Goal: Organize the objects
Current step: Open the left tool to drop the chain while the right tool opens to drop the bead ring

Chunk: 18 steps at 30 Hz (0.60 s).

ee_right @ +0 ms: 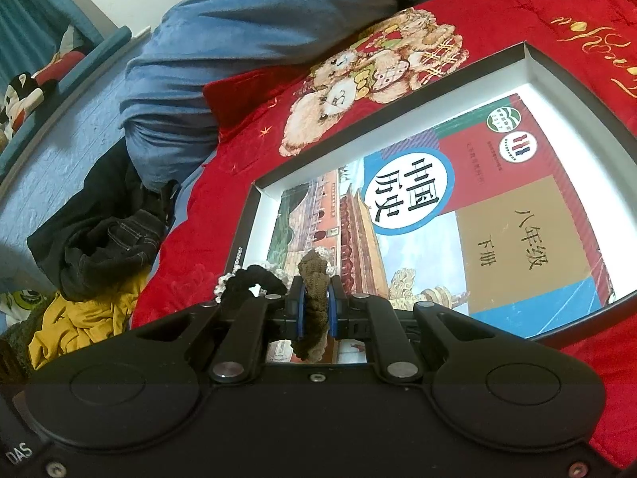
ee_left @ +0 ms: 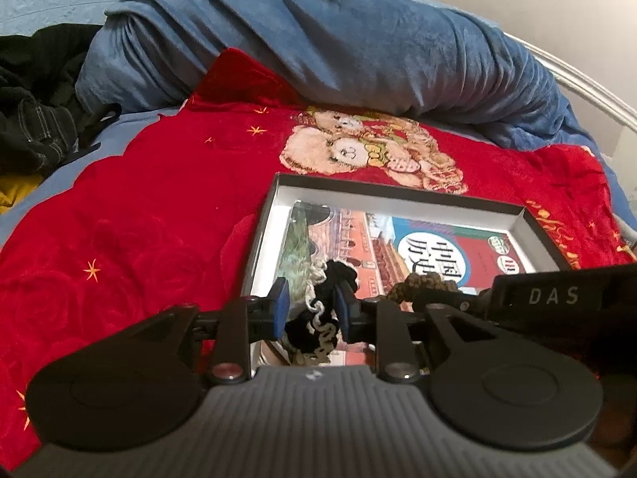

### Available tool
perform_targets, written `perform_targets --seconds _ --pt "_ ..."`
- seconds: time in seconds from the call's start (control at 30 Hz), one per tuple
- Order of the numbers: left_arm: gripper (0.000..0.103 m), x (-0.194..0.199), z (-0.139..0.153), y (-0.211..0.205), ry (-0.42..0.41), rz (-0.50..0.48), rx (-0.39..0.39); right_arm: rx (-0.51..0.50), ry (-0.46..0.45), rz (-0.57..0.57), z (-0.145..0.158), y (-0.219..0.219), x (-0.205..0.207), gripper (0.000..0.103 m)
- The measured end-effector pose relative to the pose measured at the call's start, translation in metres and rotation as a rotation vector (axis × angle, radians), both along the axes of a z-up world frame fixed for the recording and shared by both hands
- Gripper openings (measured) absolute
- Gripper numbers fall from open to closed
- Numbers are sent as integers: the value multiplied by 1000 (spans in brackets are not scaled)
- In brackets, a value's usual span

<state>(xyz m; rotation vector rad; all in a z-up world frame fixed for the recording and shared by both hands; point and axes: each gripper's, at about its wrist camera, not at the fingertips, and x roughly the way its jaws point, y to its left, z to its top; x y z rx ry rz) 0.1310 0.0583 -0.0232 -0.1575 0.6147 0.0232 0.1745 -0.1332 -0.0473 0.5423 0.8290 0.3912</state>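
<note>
A shallow black box with a white lining lies on the bed with a colourful textbook flat inside it. My left gripper hangs over the box's near left corner. Its jaws stand apart, and a black-and-white scrunchie sits loosely between the blue pads. My right gripper is shut on an olive-brown scrunchie, held upright above the textbook near the box's front edge. The black-and-white scrunchie shows just left of it.
A red blanket with teddy bears lies under the box. A bunched blue duvet rises behind it. Black clothes and a yellow garment are piled at the left. Plush toys sit on a far ledge.
</note>
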Motion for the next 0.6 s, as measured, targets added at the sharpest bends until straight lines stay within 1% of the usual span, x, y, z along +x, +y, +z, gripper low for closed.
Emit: perform_targets --seconds 0.07,0.3,0.47,0.6 --pt "54 -1 1 1 -7 2 -4 3 -1 -2 0 -1 0 12" --pt "63 -1 3 4 -1 29 -4 3 0 -14 1 -2 0 12" --pt "74 -2 6 11 6 64 -23 1 -4 -28 2 -5 -1 13" --pt "76 -1 7 16 17 86 -37 -5 -12 -49 3 -9 -1 13"
